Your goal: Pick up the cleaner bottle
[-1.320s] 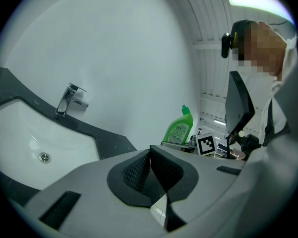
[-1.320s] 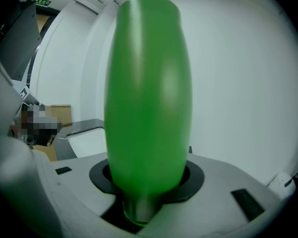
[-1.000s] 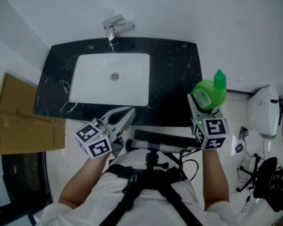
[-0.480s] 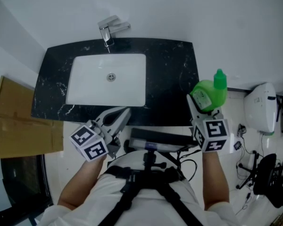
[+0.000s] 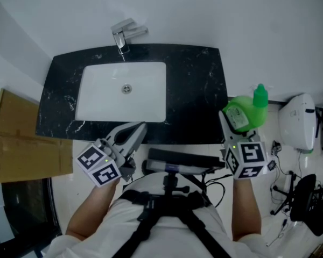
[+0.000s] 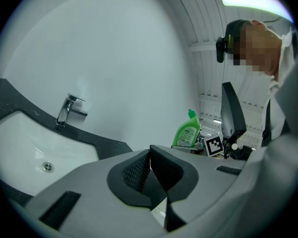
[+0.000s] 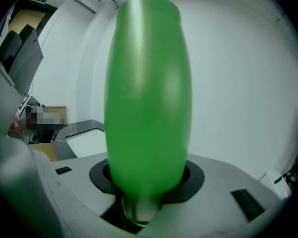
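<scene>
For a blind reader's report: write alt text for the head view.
The right gripper clamps a green cleaner bottle, held just past the right end of a black marble counter. The left gripper, shut and empty, hovers in front of the white sink.

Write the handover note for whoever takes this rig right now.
Left gripper: jaws together, empty, held at the front edge of the black counter.
Right gripper: shut on the green cleaner bottle.
Bottle: upright with its cap on top, in the air past the counter's right end, touching nothing but the jaws.
Done: the bottle is gripped and off any surface, so the pick-up looks complete.
Left: nothing but keeping the grip steady. The white sink and the tap are not involved.
</scene>
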A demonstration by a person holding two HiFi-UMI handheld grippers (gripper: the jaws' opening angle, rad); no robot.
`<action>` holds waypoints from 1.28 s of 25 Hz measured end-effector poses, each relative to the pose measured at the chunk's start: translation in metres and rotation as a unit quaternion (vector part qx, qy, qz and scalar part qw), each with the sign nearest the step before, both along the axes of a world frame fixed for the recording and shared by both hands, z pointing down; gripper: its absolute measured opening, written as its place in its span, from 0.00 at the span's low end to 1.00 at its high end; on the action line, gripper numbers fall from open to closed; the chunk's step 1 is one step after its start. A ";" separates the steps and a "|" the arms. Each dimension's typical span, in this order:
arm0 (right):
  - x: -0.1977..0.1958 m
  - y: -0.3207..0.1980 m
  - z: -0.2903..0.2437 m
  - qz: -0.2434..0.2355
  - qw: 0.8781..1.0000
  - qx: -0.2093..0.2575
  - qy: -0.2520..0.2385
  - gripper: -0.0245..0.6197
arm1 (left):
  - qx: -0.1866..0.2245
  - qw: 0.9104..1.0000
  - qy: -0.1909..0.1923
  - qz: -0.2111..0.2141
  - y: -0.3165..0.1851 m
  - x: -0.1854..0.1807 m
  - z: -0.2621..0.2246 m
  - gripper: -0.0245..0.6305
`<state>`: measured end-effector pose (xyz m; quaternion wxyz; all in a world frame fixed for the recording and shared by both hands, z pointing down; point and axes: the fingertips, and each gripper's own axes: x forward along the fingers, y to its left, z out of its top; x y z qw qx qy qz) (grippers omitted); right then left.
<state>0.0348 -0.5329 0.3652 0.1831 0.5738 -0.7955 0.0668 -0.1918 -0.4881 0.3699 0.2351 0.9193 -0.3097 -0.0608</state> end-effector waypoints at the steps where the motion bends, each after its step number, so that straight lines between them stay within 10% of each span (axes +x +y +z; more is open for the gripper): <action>1: 0.001 0.001 -0.001 0.001 1.000 0.001 -0.001 0.31 | 0.001 1.000 0.000 0.000 0.000 0.000 0.000 0.04; 32: 0.011 0.039 0.005 0.019 1.000 -0.013 -0.015 0.31 | 0.010 1.000 -0.010 -0.001 0.007 -0.004 -0.009 0.04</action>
